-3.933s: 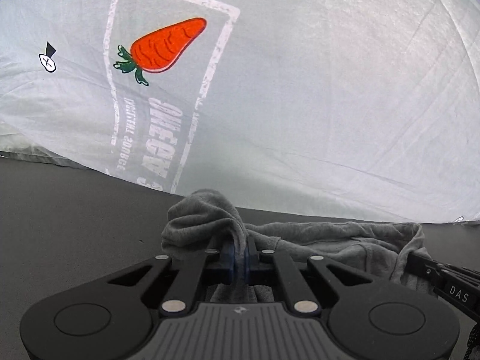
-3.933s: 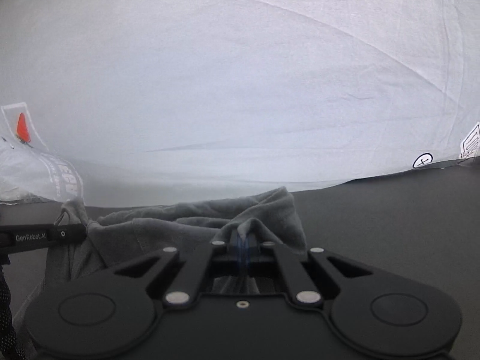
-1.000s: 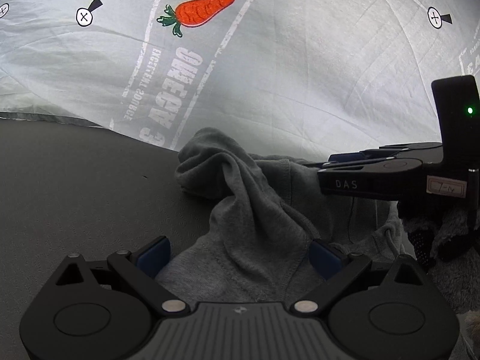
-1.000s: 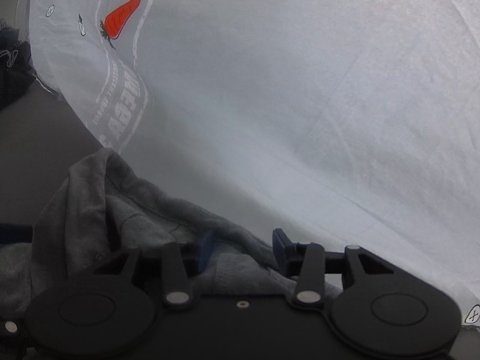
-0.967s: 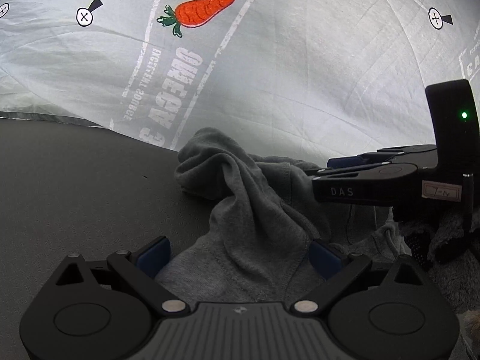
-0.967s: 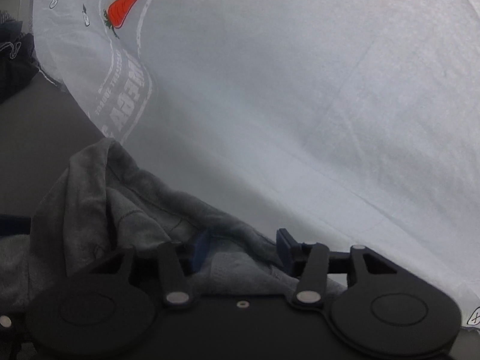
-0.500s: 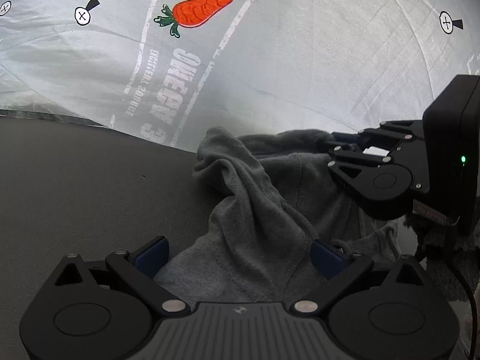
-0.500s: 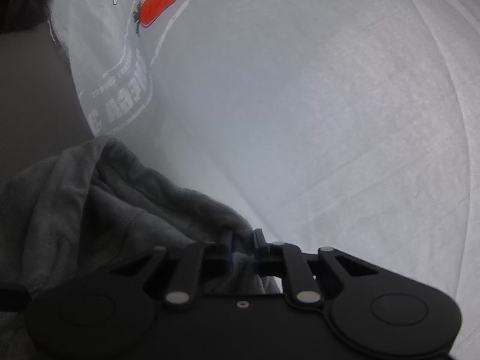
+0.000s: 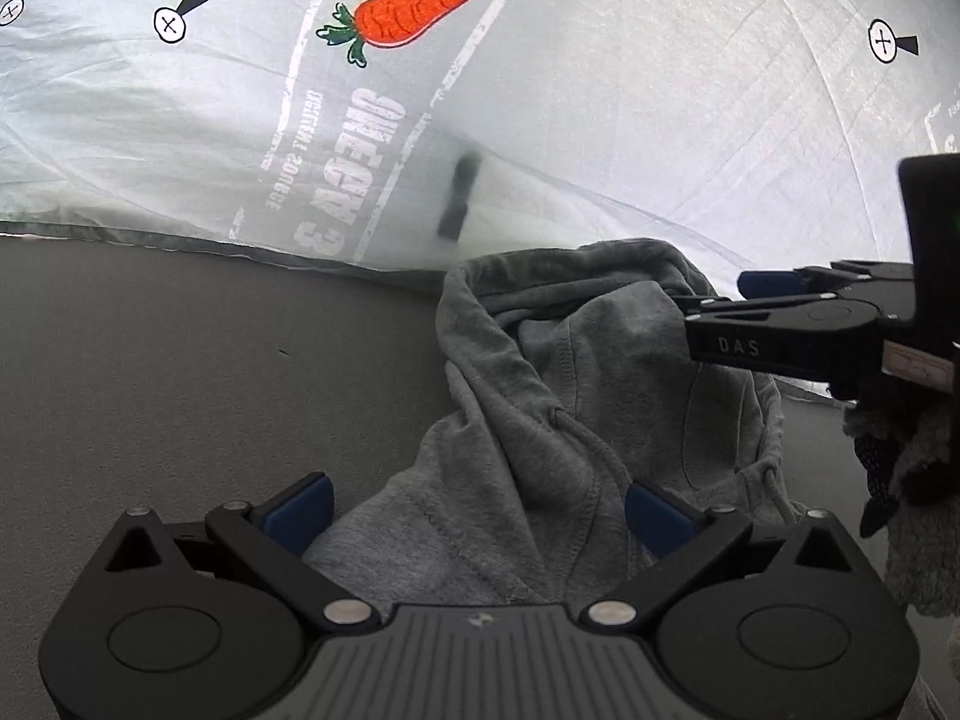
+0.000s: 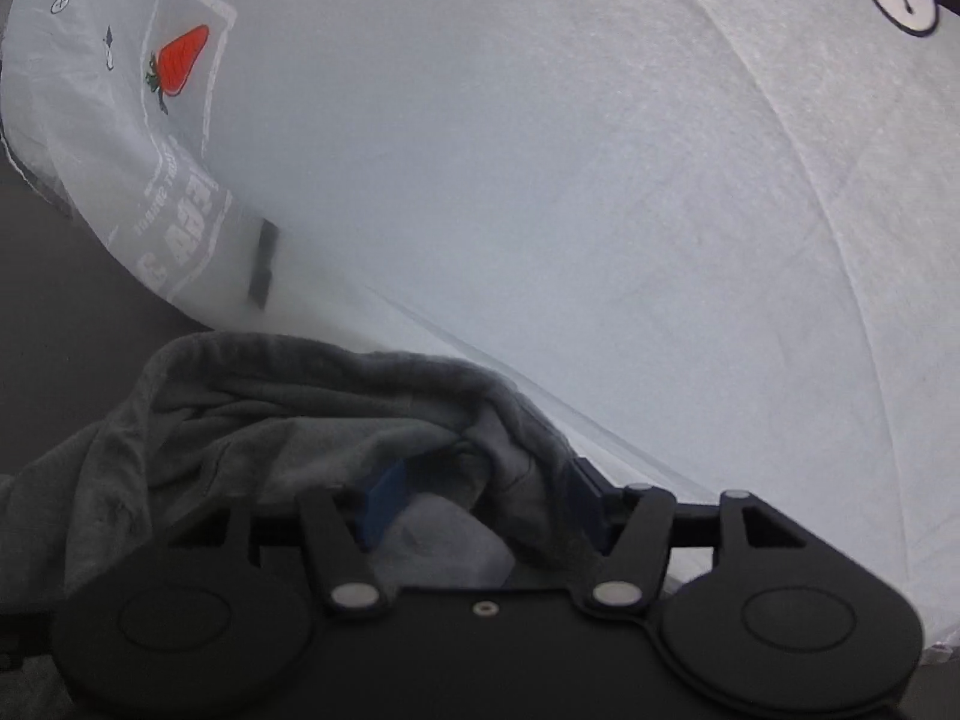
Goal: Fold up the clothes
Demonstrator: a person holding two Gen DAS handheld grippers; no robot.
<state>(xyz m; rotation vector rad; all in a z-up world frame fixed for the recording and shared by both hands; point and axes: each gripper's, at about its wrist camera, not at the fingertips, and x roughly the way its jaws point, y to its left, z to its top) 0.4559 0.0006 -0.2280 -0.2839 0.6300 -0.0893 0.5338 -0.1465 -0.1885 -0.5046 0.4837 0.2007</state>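
Your grey garment [image 9: 558,420] ran under the left gripper [image 9: 477,507], lower part hidden | right gripper [image 10: 480,495] blurred, your right hand [image 9: 912,450] cut by frame edge | bag lettering [image 9: 354,174] unreadable.

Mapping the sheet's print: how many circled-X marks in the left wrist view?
3 circled-X marks: one far left, one left of the carrot, one upper right. More may be hidden.

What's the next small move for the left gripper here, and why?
Probably ease the left gripper forward and close on the gray garment. Its jaws are wide open with rumpled fabric lying between them, ungripped. The right gripper is also open around a bunched edge, so nothing is held.
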